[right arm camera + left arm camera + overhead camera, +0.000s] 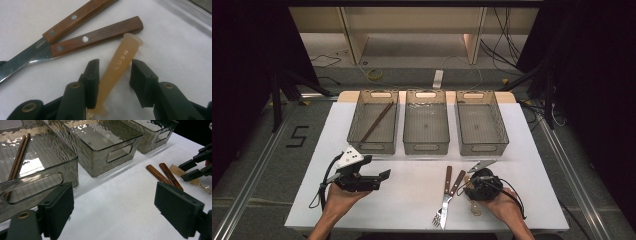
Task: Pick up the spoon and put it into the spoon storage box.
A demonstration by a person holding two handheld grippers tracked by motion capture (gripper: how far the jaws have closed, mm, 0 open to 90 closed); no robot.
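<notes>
A translucent amber plastic utensil handle (pixel 117 65) marked "LUSN" lies on the white table. My right gripper (pixel 115 72) is open with one jaw on each side of it; the left jaw looks close to touching it. In the high view the right gripper (pixel 469 189) is at the front right, and the amber piece (pixel 475 209) pokes out under the hand. A knife (pixel 75 17) and a fork (pixel 100 36) with wooden handles lie just beside it. My left gripper (pixel 381 180) is held open over the front left, with nothing between its jaws.
Three clear grey bins stand in a row at the back: the left bin (pixel 357 135) holds brown chopsticks (pixel 377 121), while the middle bin (pixel 426 146) and the right bin (pixel 502 135) hold nothing. The knife (pixel 445 200) and fork (pixel 457 182) cross near the front edge.
</notes>
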